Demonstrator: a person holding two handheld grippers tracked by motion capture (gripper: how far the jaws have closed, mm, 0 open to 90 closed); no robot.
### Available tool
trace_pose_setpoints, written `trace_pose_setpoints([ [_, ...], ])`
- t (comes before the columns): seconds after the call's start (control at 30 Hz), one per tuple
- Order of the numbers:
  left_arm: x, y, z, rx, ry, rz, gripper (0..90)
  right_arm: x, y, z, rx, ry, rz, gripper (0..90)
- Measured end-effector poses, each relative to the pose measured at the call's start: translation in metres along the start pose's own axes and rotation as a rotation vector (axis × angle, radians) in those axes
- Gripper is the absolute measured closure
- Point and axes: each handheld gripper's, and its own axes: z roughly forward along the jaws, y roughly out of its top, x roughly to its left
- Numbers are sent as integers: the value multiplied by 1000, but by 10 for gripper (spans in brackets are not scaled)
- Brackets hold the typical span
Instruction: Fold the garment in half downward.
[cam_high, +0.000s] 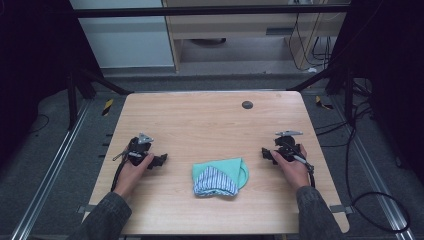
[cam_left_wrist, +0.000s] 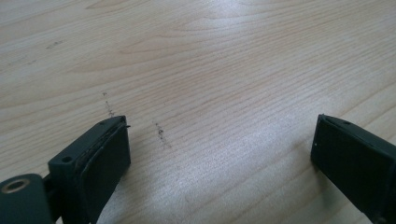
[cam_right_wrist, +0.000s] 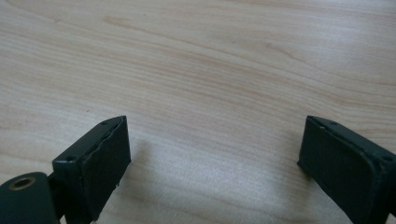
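My left claw (cam_high: 161, 160) and right claw (cam_high: 265, 152) both gape empty, jaws wide over bare counter (cam_high: 200, 120). The cloth (cam_high: 220, 176) lies folded between them, apart from each. I'd come in low from both sides and pinch its near corners squarely.

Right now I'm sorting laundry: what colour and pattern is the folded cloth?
Plain teal cloth with a blue-and-white striped part, best in the high view.

A dark round hole (cam_high: 247, 104) sits near the wooden table's (cam_high: 200, 120) far edge.
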Motion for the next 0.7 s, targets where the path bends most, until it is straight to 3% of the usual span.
trace_pose_setpoints([
  [0.13,2,1,3,-7,-6,-7,29,-3,1,3,-23,-16,36,85],
  [0.37,1,2,4,-4,-6,-9,22,1,0,7,-39,-54,-1,59],
  [0.47,1,2,4,-2,0,-13,13,4,1,8,-36,-58,10,51],
  [0.7,0,1,4,4,9,-27,0,14,-1,8,-29,-118,68,17],
])
